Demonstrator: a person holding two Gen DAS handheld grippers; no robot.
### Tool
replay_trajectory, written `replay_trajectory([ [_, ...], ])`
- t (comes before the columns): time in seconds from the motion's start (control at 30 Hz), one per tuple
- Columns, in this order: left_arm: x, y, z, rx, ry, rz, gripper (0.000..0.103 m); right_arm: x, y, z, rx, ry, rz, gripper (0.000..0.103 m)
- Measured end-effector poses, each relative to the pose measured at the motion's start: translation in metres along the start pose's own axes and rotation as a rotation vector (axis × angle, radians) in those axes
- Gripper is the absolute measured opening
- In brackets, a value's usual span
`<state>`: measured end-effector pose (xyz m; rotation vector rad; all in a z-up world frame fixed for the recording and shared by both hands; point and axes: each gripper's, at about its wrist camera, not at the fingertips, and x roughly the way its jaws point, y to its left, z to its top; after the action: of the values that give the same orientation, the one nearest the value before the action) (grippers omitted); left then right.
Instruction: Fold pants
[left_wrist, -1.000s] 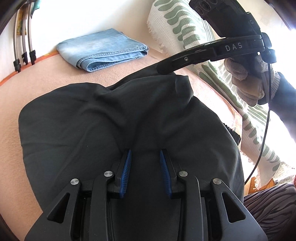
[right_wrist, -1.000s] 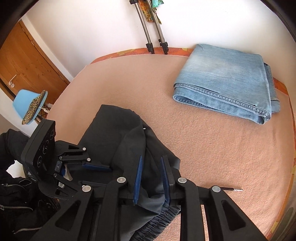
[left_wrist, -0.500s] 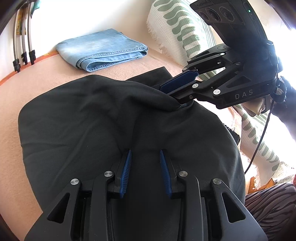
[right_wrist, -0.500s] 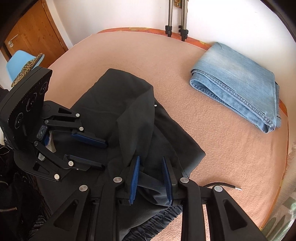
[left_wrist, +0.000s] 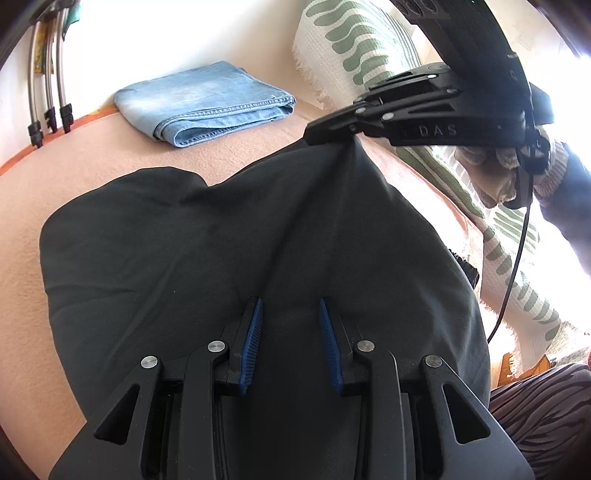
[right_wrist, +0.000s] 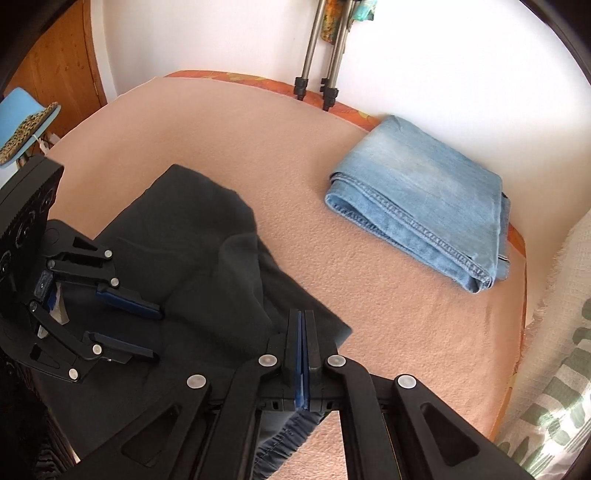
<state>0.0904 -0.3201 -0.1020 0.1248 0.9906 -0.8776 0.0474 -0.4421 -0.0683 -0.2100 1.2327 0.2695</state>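
Note:
Black pants (left_wrist: 221, 251) lie bunched on a peach blanket (left_wrist: 22, 229); they also show in the right wrist view (right_wrist: 192, 251). My left gripper (left_wrist: 291, 306) is open, its blue pads resting over the near part of the pants with nothing between them. It shows open in the right wrist view (right_wrist: 157, 334) too. My right gripper (right_wrist: 302, 317) is shut on a fold of the black pants and lifts it into a peak. In the left wrist view it (left_wrist: 314, 134) pinches the cloth at the far edge.
Folded blue jeans (left_wrist: 207, 107) lie at the far side of the blanket, also seen in the right wrist view (right_wrist: 424, 199). Tripod legs (right_wrist: 317, 77) stand against the white wall. A white and green patterned throw (left_wrist: 354, 48) lies to the right. A wooden door (right_wrist: 62, 70) is at left.
My right gripper closed on a fold of the black pants and pulled it up and toward the right. My left gripper stayed open in place.

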Motion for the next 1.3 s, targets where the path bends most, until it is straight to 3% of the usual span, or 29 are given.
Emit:
replay_trajectory([
  [0.17,0.0,0.0,0.0,-0.001,-0.001,-0.002,0.03,-0.007,-0.027,0.008,0.062,-0.028,-0.011,0.0],
  [0.23,-0.001,0.0,0.0,-0.004,-0.001,-0.005,0.03,-0.009,-0.042,0.006,0.149,-0.03,0.108,0.002],
  [0.27,-0.002,0.001,0.002,-0.006,0.002,-0.008,0.03,-0.009,-0.046,0.003,0.183,-0.021,0.144,0.01],
  [0.3,-0.004,0.002,0.004,-0.008,0.006,-0.018,0.03,-0.01,-0.048,0.001,0.203,-0.023,0.153,0.031],
  [0.33,-0.008,0.003,0.006,-0.012,0.002,-0.025,0.03,-0.013,-0.047,-0.004,0.214,-0.036,0.158,0.034],
  [0.4,-0.022,0.008,0.014,-0.007,-0.036,-0.005,0.03,-0.016,-0.05,-0.015,0.259,-0.04,0.171,0.032],
  [0.5,-0.045,0.026,0.032,0.01,-0.113,0.081,0.03,-0.012,-0.066,-0.037,0.414,-0.043,0.262,0.035],
  [0.63,-0.037,0.068,0.057,-0.059,-0.071,0.148,0.032,0.007,-0.067,-0.053,0.512,-0.016,0.36,0.033],
  [0.7,-0.026,0.082,0.058,-0.08,-0.045,0.175,0.032,0.011,-0.061,-0.051,0.519,-0.032,0.386,0.009],
  [0.77,-0.012,0.094,0.054,-0.098,-0.015,0.222,0.032,0.013,-0.053,-0.045,0.478,-0.029,0.33,0.001],
  [0.83,-0.003,0.105,0.047,-0.139,-0.004,0.276,0.032,0.017,-0.053,-0.043,0.454,-0.001,0.205,0.0],
  [0.93,-0.002,0.115,0.041,-0.192,-0.008,0.289,0.032,0.022,-0.06,-0.05,0.484,0.016,0.165,0.0],
  [1.03,-0.015,0.114,0.042,-0.196,-0.031,0.291,0.032,0.013,-0.067,-0.056,0.516,0.019,0.102,0.007],
  [1.13,-0.04,0.11,0.043,-0.187,-0.061,0.277,0.032,-0.01,-0.071,-0.066,0.563,-0.03,0.128,0.02],
  [1.2,-0.056,0.104,0.04,-0.185,-0.069,0.263,0.032,-0.027,-0.067,-0.073,0.574,-0.065,0.137,0.035],
  [1.3,-0.078,0.095,0.03,-0.188,-0.067,0.252,0.032,-0.046,-0.054,-0.083,0.598,-0.119,0.163,0.045],
])
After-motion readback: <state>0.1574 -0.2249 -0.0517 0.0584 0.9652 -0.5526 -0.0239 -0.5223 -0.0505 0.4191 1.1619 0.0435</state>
